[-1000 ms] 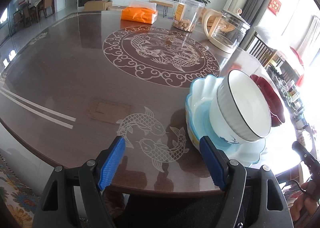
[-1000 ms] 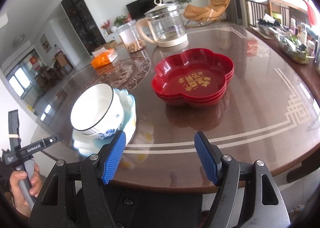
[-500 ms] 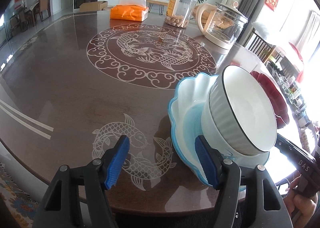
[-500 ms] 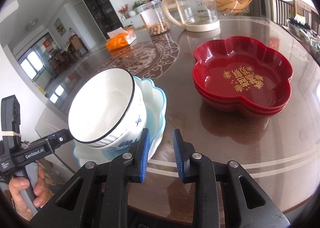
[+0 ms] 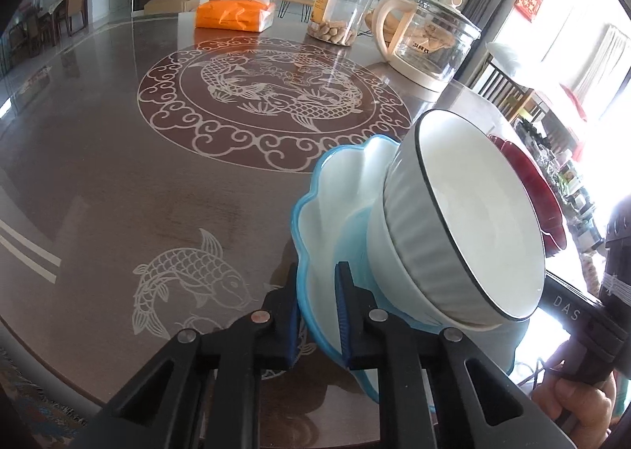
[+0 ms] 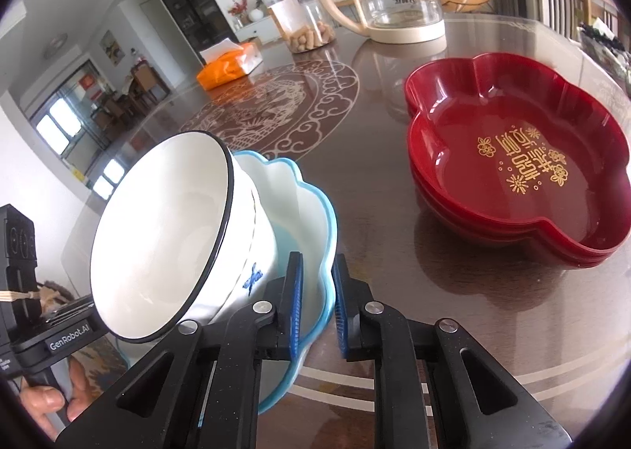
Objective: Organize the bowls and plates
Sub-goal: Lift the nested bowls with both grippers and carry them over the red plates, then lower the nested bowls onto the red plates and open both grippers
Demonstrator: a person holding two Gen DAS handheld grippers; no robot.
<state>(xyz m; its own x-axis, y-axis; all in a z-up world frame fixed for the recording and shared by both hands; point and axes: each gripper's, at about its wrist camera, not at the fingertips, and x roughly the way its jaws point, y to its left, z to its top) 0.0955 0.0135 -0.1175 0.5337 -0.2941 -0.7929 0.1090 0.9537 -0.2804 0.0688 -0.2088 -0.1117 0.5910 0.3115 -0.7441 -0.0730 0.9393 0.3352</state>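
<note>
A scalloped blue-rimmed plate [image 5: 339,192] carries a white bowl with a dark rim [image 5: 469,220]. My left gripper [image 5: 317,315] is shut on the plate's left rim. My right gripper [image 6: 315,307] is shut on the plate's right rim [image 6: 315,220]. The plate is tilted, and the bowl [image 6: 169,228] leans on it. A stack of red flower-shaped plates [image 6: 520,157] sits on the table to the right and shows as a red edge in the left wrist view [image 5: 532,189].
The round brown table [image 5: 138,181] has an inlaid medallion. At its far side stand a glass kettle [image 5: 430,43], a clear jar of snacks [image 5: 339,11] and an orange tissue pack [image 5: 236,15]. The table edge is just below my grippers.
Both grippers moved in onto the blue plate and closed from wide open onto its opposite rims. The plate and bowl now fill more of both views.
</note>
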